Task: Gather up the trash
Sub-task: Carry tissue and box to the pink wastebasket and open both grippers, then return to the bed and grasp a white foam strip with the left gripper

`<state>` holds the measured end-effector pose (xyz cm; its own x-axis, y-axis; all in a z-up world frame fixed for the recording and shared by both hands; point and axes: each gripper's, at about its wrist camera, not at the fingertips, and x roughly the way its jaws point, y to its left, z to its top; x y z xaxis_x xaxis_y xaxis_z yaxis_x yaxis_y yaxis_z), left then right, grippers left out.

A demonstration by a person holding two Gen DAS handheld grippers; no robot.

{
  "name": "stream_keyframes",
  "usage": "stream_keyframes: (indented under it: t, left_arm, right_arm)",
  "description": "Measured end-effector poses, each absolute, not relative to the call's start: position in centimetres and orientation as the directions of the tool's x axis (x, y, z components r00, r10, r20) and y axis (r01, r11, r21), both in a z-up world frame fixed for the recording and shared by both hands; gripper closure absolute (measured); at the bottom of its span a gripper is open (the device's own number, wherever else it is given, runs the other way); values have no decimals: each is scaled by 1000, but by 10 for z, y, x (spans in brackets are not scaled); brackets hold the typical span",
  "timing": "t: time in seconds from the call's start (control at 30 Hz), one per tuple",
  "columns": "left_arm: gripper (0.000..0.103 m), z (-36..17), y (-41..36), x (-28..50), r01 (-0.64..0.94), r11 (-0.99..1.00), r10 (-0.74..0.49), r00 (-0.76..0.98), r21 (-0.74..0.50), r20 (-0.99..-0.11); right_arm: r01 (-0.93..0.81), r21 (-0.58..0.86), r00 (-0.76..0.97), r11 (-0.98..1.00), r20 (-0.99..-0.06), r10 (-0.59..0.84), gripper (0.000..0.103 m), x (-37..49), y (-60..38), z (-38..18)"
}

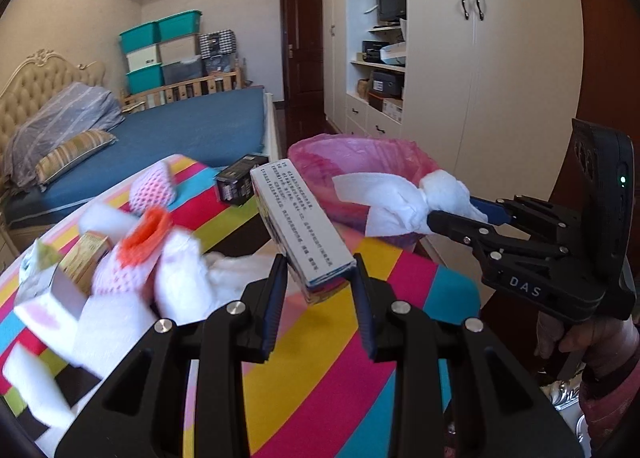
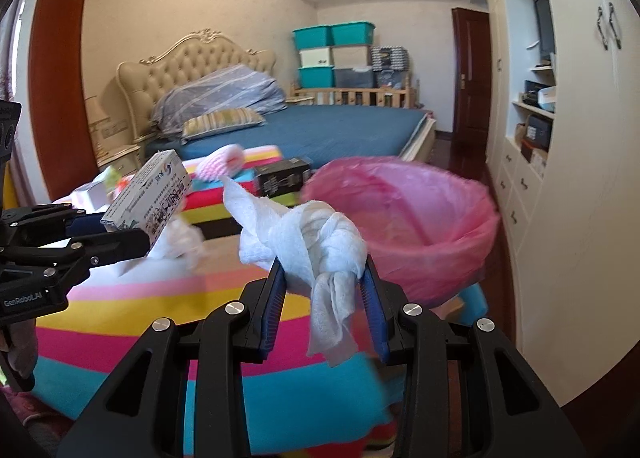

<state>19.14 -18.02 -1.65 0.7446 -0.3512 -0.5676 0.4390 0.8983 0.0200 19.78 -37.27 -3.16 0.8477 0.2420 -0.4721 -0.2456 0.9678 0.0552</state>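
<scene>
Both grippers loaded beside the pink-lined bin

The left gripper [image 1: 320,278] clamps a white carton [image 1: 298,220]; the right gripper [image 2: 326,284] pinches a knotted tissue [image 2: 316,246] just short of the bin [image 2: 404,218]. Only the left view shows the person's hand [image 1: 576,338], level, under the right gripper.

We see a striped table [image 1: 320,358] filling the lower frame. On it, at left, lie white tissues [image 1: 180,290], foam nets [image 1: 152,188], an orange net [image 1: 146,236] and small boxes [image 1: 86,258]; a black box [image 1: 240,180] sits at centre.
</scene>
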Motion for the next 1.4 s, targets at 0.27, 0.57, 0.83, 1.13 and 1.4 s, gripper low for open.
stream_keyframes:
  t: [0.27,0.57,0.83,1.13,1.4]
  left_arm:
    - [72,-8,-217,250,506,861,-434,684,-46,-586]
    - [71,-9,-261,313,538,840,-467,650,-72,-600]
    - [20,-12,-259,332,464,882,-427,707,-87,-564]
    - [5,-10,-222,280,409,913,-345,782,10,-519]
    - [5,-22,-202,233,399,915,-311,782,51,-539]
  right_arm:
    - [-152,65,872,986,-460,165,66,244,-418,-23]
    - [-95,111,871,989,-473,137,64,301,-454,-26]
    - [-89,145,872,985,-467,148,36,315,-464,-35]
    - [-111,134,889,985,-431,158,36,263,-458,-28]
    - [-146,134,872,980,-450,191,36,228,-422,-34]
